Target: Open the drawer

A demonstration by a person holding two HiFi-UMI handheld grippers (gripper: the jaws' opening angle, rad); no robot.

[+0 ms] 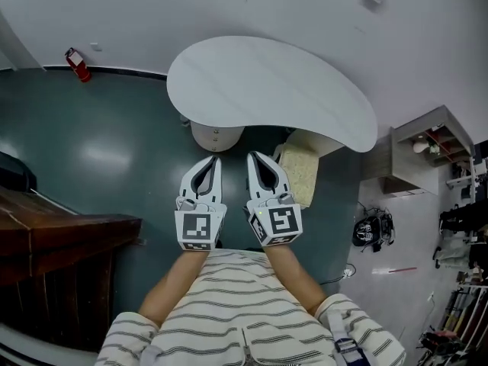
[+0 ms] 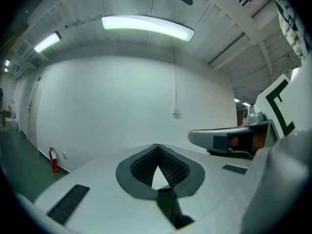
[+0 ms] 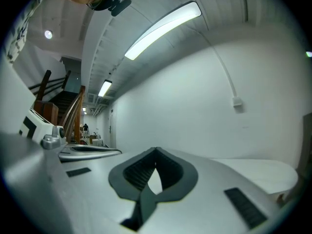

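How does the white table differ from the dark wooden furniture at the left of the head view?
The white table is pale, the wooden furniture dark brown. The table's top is rounded like a bean; the furniture has straight edges. Both stand on the green floor.

Smooth matt white tabletop point(image 1: 267, 90), glossy teal floor point(image 1: 99, 151), dark wooden cabinet point(image 1: 61, 239).

Fire extinguisher point(image 1: 76, 63) left of table point(image 1: 267, 90)

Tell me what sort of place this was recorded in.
Probably an indoor workroom or office-like lab: a white kidney-shaped table on a teal floor, a red fire extinguisher against the wall, and cluttered shelving at the right.
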